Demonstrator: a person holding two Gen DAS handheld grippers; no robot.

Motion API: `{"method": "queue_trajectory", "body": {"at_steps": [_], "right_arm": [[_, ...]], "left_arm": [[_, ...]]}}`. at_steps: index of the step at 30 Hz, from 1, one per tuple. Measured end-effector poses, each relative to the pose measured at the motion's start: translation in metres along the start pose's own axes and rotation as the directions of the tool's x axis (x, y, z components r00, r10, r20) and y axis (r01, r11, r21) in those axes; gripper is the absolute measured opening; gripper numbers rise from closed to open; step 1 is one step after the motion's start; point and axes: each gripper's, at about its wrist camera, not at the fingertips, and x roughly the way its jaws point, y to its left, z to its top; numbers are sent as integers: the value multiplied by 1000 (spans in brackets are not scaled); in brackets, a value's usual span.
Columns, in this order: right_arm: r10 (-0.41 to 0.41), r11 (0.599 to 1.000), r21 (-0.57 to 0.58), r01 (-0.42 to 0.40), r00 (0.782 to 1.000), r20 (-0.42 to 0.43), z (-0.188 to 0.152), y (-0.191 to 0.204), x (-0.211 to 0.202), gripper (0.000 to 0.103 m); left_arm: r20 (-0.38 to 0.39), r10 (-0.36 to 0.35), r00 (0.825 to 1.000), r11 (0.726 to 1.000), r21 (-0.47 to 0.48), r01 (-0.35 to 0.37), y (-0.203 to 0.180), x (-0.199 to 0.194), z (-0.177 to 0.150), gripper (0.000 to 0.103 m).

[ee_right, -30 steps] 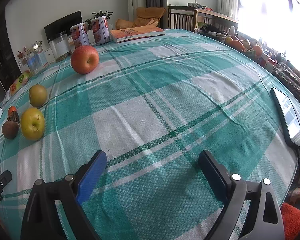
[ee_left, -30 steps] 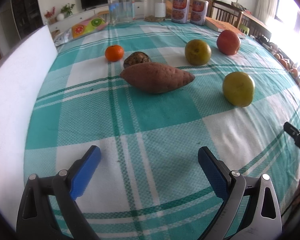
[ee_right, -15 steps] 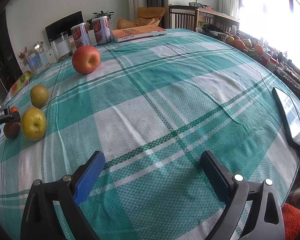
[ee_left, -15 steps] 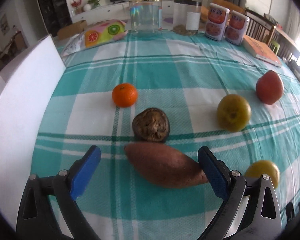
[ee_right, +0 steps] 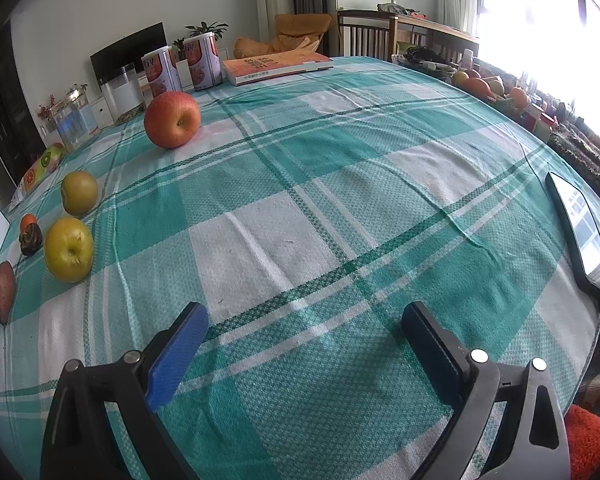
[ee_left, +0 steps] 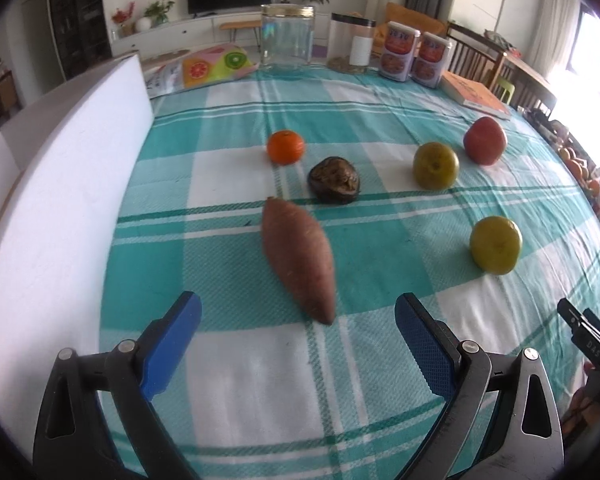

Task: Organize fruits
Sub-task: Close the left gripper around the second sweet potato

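On the green checked tablecloth lie a sweet potato (ee_left: 298,262), a dark wrinkled fruit (ee_left: 335,179), a mandarin (ee_left: 285,147), a green-brown pear (ee_left: 435,165), a red apple (ee_left: 484,141) and a yellow-green apple (ee_left: 495,244). My left gripper (ee_left: 298,326) is open and empty, low over the cloth, with the sweet potato's near tip between its blue pads. My right gripper (ee_right: 304,330) is open and empty over bare cloth. In the right wrist view the red apple (ee_right: 172,119), pear (ee_right: 79,193), yellow-green apple (ee_right: 68,249) and sweet potato (ee_right: 3,286) lie far left.
A white foam board (ee_left: 60,200) stands along the left edge. Glass jars (ee_left: 287,37), two cans (ee_left: 416,58) and a book (ee_left: 476,94) stand at the far side. A phone (ee_right: 580,228) lies at the right edge. The right gripper's body (ee_left: 588,340) shows at the right.
My left gripper has pulled back and turned; the sweet potato now points lengthwise toward me with its tip between the pads. The right gripper has barely moved.
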Motion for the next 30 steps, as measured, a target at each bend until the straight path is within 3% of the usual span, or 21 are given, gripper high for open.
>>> {"method": "queue_trajectory", "body": {"at_steps": [5,6,7,9,11,14,17,19,21,23,25,28,29,30], "right_arm": [[1,1000,1,-1,1000,0,0,0,0,98],[1,1000,1,-1,1000,0,0,0,0,98],[1,1000,1,-1,1000,0,0,0,0,98],[0,1000,0,0,1000,0,0,0,0,98],[-1,1000,-2,1,1000,-1,0,0,0,98],[2,1000,0,-2,1000,-1,0,0,0,98],[-1,1000,-2,1,1000,-2,0,0,0,99],[-3,1000,-5,3,1000,-4,0,0,0,99],[-1,1000,-3,1,1000,-3,0,0,-1,99],[1,1000,-2,-1,1000,-2,0,0,0,99],[5,1000,1,-5,1000,-2,0,0,0,99],[4,1000,-3,-4,1000,-4,0,0,1,99],[4,1000,-4,-4,1000,-6,0,0,1,100],[4,1000,-6,-4,1000,-8,0,0,1,100]], "left_arm": [[22,71,997,997,-16,-70,-5,25,20,96],[27,76,997,997,-19,-75,-3,27,20,84],[20,67,998,998,-17,-67,-2,28,19,48],[-8,47,999,999,2,-47,1,30,14,43],[-9,33,999,999,15,-33,2,24,6,43],[-52,-78,996,996,49,80,-4,3,-7,42],[-133,-213,968,967,110,228,-23,-19,-24,43],[-157,-245,957,950,156,269,-38,-26,-38,43],[-152,-224,963,947,197,252,-51,-26,-48,44],[-88,-181,979,955,223,197,-57,-25,-55,51],[-26,-124,992,973,196,126,-55,-22,-58,72],[4,-41,999,991,127,40,-44,-9,-60,87],[-12,-38,999,994,99,39,-40,-2,-62,88],[22,-26,999,996,91,24,-39,-3,-64,90]]}}
